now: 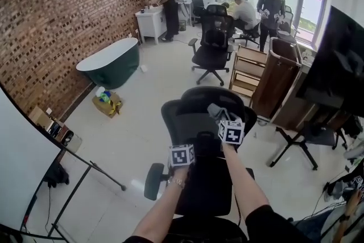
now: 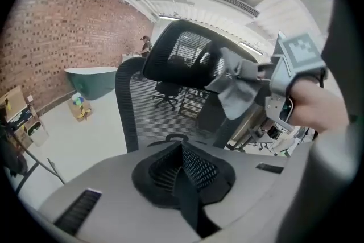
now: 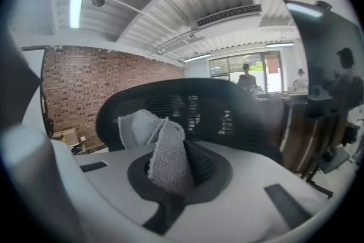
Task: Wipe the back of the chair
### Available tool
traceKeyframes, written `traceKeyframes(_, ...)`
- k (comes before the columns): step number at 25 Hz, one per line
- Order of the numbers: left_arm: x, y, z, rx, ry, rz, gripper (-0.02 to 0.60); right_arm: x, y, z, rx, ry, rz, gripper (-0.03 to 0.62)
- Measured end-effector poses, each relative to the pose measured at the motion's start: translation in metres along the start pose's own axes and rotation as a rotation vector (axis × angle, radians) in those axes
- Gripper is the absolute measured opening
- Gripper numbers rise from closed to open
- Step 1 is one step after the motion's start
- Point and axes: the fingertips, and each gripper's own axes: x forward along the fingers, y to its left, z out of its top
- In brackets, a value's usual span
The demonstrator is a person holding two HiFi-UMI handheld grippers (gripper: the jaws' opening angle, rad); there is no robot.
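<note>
The right gripper [image 3: 176, 171] has its jaws clamped on a folded grey cloth [image 3: 165, 159], the fabric bunched up between them and standing out in front. It hangs right at the black headrest [image 3: 227, 105] of the office chair [image 1: 182, 116]; whether cloth and headrest touch cannot be told. The left gripper [image 2: 185, 171] sits lower, jaws pressed together with nothing in them, aimed at the grey mesh back [image 2: 153, 116] just below the headrest. From the head view both arms reach over the chair from behind, the right gripper a little ahead of the left. Beyond it stand a green bathtub [image 1: 111, 62] along the brick wall [image 1: 74, 14] and a second office chair [image 1: 211, 48] further off.
</note>
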Motion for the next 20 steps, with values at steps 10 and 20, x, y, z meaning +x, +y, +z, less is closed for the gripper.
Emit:
traceKeyframes(10,0.02,-0.034,-0.011,-0.016,0.014,-0.059,0.003,-0.074,-0.111,-0.024,0.066,-0.057,-0.227,0.012)
traceKeyframes(20,-0.004,0.017,0.0,-0.023,-0.015,0.036,0.003,0.039,0.142,-0.08,-0.014,0.071,0.282,0.012)
